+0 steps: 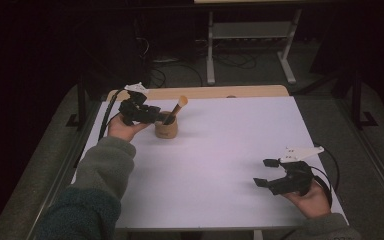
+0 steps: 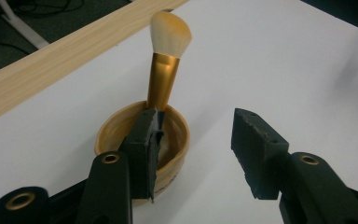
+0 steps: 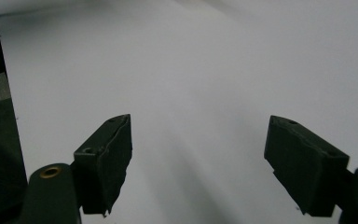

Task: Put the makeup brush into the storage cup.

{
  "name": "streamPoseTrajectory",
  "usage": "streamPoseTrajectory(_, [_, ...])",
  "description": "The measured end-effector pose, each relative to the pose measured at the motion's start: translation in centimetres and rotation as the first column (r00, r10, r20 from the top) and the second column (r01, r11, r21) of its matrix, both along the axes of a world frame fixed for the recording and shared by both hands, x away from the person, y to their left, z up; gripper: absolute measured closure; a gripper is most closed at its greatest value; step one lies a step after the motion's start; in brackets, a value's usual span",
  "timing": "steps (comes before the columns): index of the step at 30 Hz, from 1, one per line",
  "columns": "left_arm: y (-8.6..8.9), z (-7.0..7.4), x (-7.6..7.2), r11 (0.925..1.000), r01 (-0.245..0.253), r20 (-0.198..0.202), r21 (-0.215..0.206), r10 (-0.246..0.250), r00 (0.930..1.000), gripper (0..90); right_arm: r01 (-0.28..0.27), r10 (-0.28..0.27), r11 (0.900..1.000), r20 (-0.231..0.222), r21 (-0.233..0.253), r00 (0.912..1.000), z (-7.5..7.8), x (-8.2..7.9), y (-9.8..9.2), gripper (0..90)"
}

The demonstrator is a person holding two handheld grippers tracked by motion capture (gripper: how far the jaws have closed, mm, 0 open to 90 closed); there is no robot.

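Makeup brush (image 2: pixel 164 70) stands tilted, bristles up, in a small wooden cup (image 1: pixel 166 129) near the far left corner of the white counter (image 1: pixel 220 160), close to the wooden strip along its far edge.

Handling, judged: brush light; gold ferrule stiff and probably slick; bristle head soft and easily crushed, so leave it alone. Best hold is on the ferrule or the handle just above the cup rim. The cup looks light and could tip or drag if the brush is pulled sideways; lift straight along the handle.

Left tool (image 2: pixel 193 140): jaws wide apart, holding nothing. One jaw sits at the cup's near rim just beside the ferrule; contact unclear.

Right tool (image 1: pixel 267 175): jaws spread wide, empty, near the near right corner, well apart from the cup.
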State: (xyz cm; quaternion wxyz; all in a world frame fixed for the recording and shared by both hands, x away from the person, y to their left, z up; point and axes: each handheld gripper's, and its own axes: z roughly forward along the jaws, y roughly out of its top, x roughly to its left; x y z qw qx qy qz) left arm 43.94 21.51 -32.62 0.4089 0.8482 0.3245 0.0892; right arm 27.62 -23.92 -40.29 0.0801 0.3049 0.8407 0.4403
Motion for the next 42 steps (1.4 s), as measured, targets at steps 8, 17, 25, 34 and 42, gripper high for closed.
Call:
streamPoseTrajectory(8, [0.0, 0.0, -1.2, 0.9999, 0.014, 0.010, -0.004, -0.014, 0.9998, 50.6, 0.006, -0.006, 1.000, 0.012, -0.002, 0.9999, 0.0, -0.1, -0.1, 22.3])
streamPoseTrajectory(17, [0.4, 0.2, -2.5, 0.9994, 0.032, 0.018, 0.012, -0.032, 0.9993, 49.5, 0.019, -0.019, 1.000, 0.016, 0.005, 0.9997, 0.0, -0.2, -0.2, 22.3])
streamPoseTrajectory(25, [0.4, -0.1, -3.9, 0.9993, 0.032, 0.024, 0.017, -0.032, 0.9992, 47.2, 0.019, -0.019, 1.000, 0.023, -0.001, 0.9995, 0.0, -0.2, -0.1, 22.2])
streamPoseTrajectory(34, [0.8, -0.4, -5.8, 0.9995, 0.025, 0.034, 0.017, -0.026, 0.9991, 44.1, 0.029, -0.029, 0.999, 0.026, -0.015, 0.9993, -0.1, -0.5, 0.1, 22.2])
streamPoseTrajectory(42, [1.1, -0.8, -7.6, 0.9996, 0.026, 0.034, 0.013, -0.027, 0.9991, 41.8, 0.033, -0.033, 0.999, 0.038, -0.014, 0.9987, 0.1, -0.8, 0.2, 21.3])
